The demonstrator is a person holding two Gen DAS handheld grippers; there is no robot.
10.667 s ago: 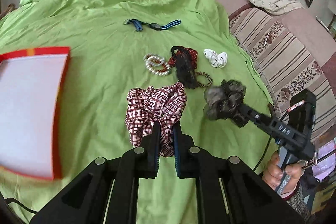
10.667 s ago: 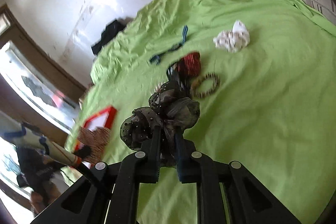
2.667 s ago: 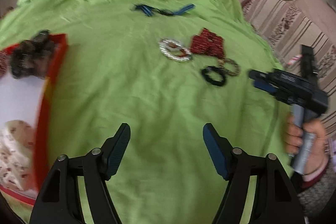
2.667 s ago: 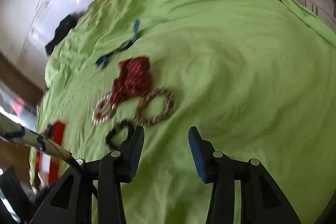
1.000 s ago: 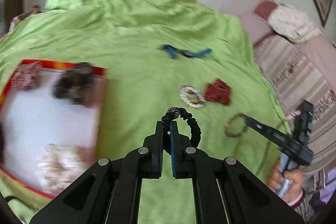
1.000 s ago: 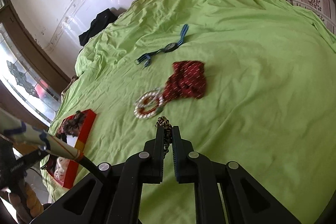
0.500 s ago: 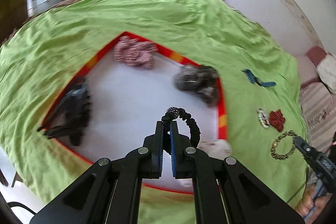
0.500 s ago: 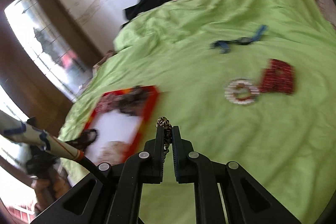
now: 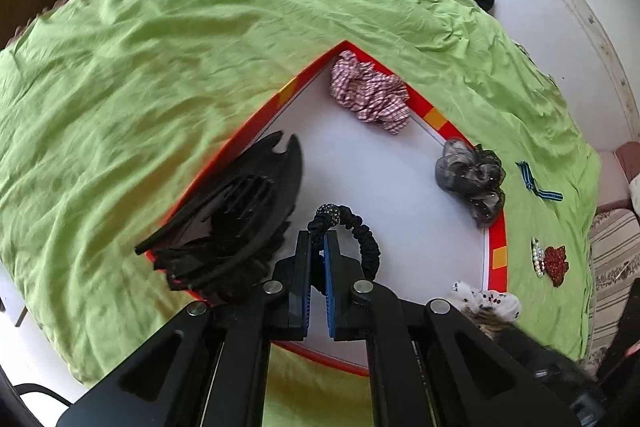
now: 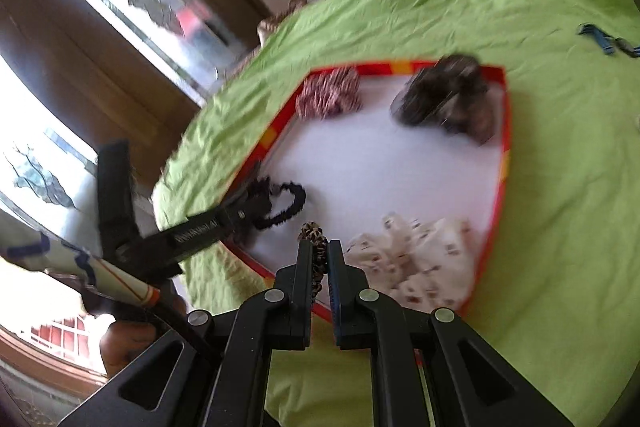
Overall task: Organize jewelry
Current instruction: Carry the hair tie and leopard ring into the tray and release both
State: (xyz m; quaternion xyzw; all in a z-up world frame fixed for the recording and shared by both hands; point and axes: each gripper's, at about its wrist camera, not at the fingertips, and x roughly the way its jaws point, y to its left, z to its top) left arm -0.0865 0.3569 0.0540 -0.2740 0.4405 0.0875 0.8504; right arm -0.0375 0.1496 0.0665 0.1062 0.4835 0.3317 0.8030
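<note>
My left gripper [image 9: 318, 242] is shut on a black elastic hair band [image 9: 362, 235] and holds it over the white red-rimmed tray [image 9: 360, 163]. It also shows in the right wrist view [image 10: 256, 205]. My right gripper [image 10: 319, 247] is shut on a brown beaded bracelet [image 10: 316, 239] above the tray's near edge [image 10: 505, 115]. In the tray lie a plaid scrunchie [image 9: 370, 97], a grey-black scrunchie [image 9: 470, 179], a white spotted scrunchie [image 9: 486, 303] and black hair accessories [image 9: 240, 227].
On the green bedspread [image 9: 140, 67] right of the tray lie a blue strap watch [image 9: 536, 183], a pearl bracelet [image 9: 537, 257] and a red beaded piece [image 9: 557, 263]. A striped sofa [image 9: 612, 259] stands at far right. A window and wooden frame [image 10: 120, 7] lie beyond the bed.
Both grippers have moved left from the jewelry on the bedspread to over the tray, each still holding its band. The tray now fills both views.
</note>
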